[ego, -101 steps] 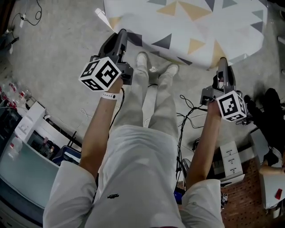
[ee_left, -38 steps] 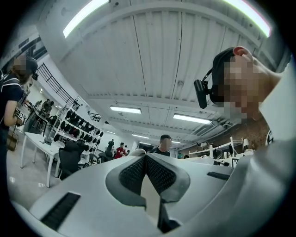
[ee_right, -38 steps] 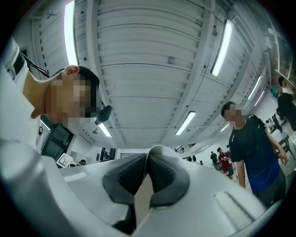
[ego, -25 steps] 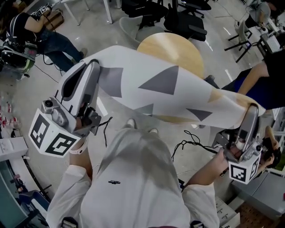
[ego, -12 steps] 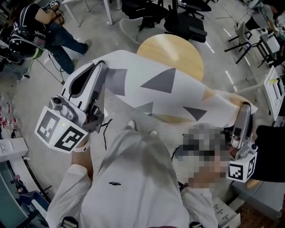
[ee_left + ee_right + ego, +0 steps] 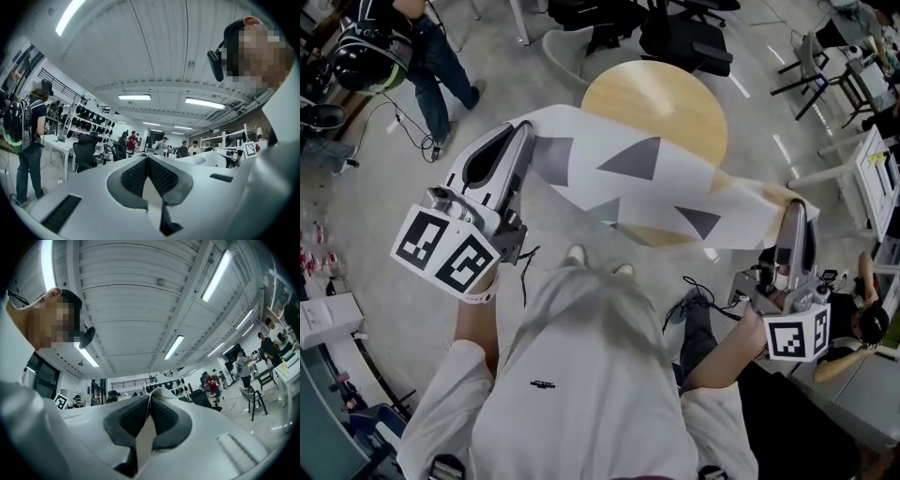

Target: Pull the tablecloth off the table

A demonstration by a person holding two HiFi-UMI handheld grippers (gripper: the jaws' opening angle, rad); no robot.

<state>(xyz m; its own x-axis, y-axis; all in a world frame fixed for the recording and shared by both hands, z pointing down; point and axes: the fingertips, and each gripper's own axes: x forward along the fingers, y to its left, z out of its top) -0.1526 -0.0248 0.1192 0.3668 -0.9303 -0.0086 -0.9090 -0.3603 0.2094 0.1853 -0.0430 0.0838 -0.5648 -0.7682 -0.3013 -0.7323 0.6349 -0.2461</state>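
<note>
The tablecloth (image 6: 628,178), white with grey and tan triangles, hangs stretched in the air between my two grippers, in front of the person's chest. Its far part still overlaps the near edge of the round wooden table (image 6: 661,89), whose top is mostly bare. My left gripper (image 6: 525,133) is shut on the cloth's left corner, and my right gripper (image 6: 794,208) on its right corner. In the left gripper view the left gripper (image 6: 148,159) has its pads together on a pale strip of cloth (image 6: 152,199). The right gripper view shows the right gripper (image 6: 150,398) pinching cloth (image 6: 142,439) the same way.
Black office chairs (image 6: 684,37) stand behind the table. A person (image 6: 403,47) stands at the far left, another sits at the right edge (image 6: 862,323). Cables (image 6: 703,291) lie on the floor by the person's feet (image 6: 577,255). Boxes (image 6: 323,319) sit at the left.
Four seconds ago the cloth covered the table with both grippers at its near edge. Since then it has been lifted and drawn toward the person, baring more of the tabletop over the last second.
</note>
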